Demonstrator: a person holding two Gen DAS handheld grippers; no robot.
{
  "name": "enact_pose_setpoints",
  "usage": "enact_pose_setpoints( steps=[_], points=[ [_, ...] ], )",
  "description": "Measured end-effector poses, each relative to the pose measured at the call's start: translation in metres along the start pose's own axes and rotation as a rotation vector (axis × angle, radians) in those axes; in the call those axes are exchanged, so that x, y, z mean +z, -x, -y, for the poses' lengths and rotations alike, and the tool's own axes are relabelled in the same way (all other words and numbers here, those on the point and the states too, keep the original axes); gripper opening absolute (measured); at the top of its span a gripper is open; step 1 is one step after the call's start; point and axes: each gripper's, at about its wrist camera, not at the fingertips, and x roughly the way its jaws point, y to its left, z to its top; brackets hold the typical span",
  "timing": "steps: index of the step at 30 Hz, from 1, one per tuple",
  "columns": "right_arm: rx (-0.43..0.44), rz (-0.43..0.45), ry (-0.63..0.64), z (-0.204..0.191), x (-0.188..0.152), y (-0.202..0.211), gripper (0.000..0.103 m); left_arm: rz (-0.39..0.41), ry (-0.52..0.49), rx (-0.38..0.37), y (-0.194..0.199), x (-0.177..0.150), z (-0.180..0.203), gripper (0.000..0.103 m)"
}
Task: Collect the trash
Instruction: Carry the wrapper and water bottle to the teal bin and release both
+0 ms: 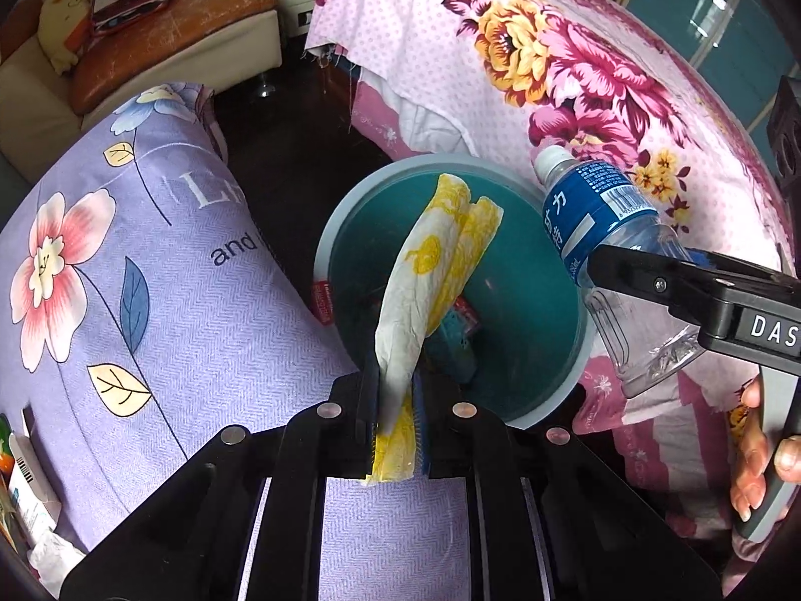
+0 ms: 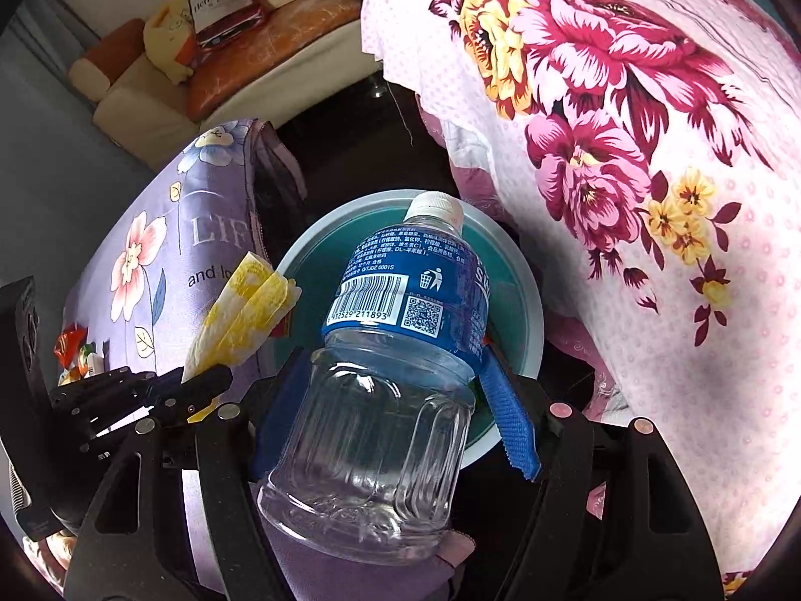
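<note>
Left tool (image 1: 395, 430) pinches a crumpled wrapper (image 1: 430, 270), right tool (image 2: 395, 400) clamps a bottle (image 2: 390, 365); both hang over the bin (image 1: 545, 310), twelve o'clock ahead, ready for dropping.

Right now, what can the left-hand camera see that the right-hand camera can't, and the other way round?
Only the left view shows trash lying at the bottom of the bin, a red packet beside it, and fingers gripping a handle. Only the right view shows the bottle's barcode and bin symbol. Both show the left claw shut on a yellow-patterned wrapper, the right claw holding the bottle, the purple pillow and pink floral quilt.
</note>
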Motion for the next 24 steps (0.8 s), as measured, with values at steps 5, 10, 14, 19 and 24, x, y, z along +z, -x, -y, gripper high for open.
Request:
enact_pose_setpoints(
  steps=[5, 10, 14, 19, 24],
  points=[
    [-0.005, -0.012, -0.002, 0.000, 0.002, -0.006, 0.066, 0.001, 0.016, -0.012, -0.002, 0.001, -0.004, 0.033],
    [-0.019, -0.023, 0.003, -0.001, 0.001, -0.011, 0.066, 0.059, 0.033, 0.020, 0.011, 0.000, -0.013, 0.077],
    [-0.032, -0.034, 0.010, -0.004, 0.000, -0.015, 0.066, 0.072, 0.058, 0.013, 0.019, -0.002, -0.024, 0.084],
    [-0.047, -0.048, 0.020, -0.011, -0.001, -0.020, 0.066, 0.076, 0.084, 0.024, 0.024, -0.009, -0.039, 0.088],
    [-0.062, -0.060, 0.032, -0.019, 0.000, -0.024, 0.066, 0.072, 0.116, 0.026, 0.028, -0.015, -0.055, 0.088]
  ],
)
